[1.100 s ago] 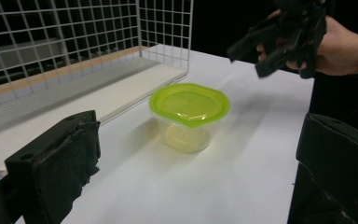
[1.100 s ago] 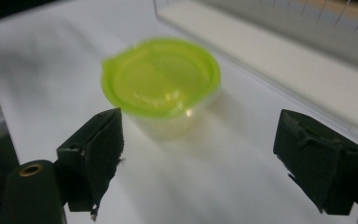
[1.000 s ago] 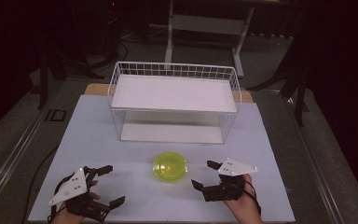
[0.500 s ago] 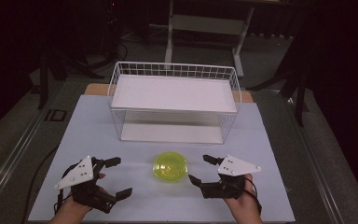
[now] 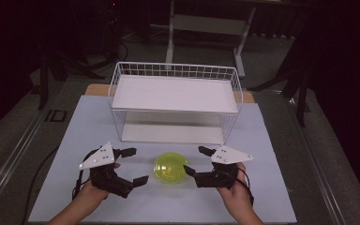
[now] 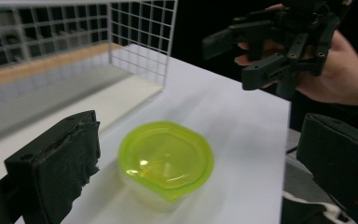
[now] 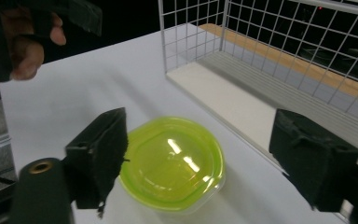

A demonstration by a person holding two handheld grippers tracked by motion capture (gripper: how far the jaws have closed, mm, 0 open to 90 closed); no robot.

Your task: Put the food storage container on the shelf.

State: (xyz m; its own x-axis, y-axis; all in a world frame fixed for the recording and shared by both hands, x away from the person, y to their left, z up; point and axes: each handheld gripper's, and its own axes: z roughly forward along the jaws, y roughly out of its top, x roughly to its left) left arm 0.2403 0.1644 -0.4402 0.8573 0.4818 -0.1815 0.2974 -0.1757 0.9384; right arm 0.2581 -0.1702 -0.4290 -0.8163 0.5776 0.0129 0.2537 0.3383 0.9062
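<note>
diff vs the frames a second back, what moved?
Both grippers closed in on the lidded yellow-green container. The left gripper came up and inward from the table's near left corner; the right gripper edged in, its jaws just reopening slightly, nothing clamped. Both stand open beside the container, not touching. Container and wire basket stayed put.

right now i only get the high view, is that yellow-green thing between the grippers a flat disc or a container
Observer: A container: clear tub under a domed yellow-green lid.
Operator: lid fully on
Observer: It appears seated all round; a small tab points toward the left gripper.
Operator: right jaws touching it
Observer: No. The right gripper is open, its jaws standing wide to either side of the lid.
</note>
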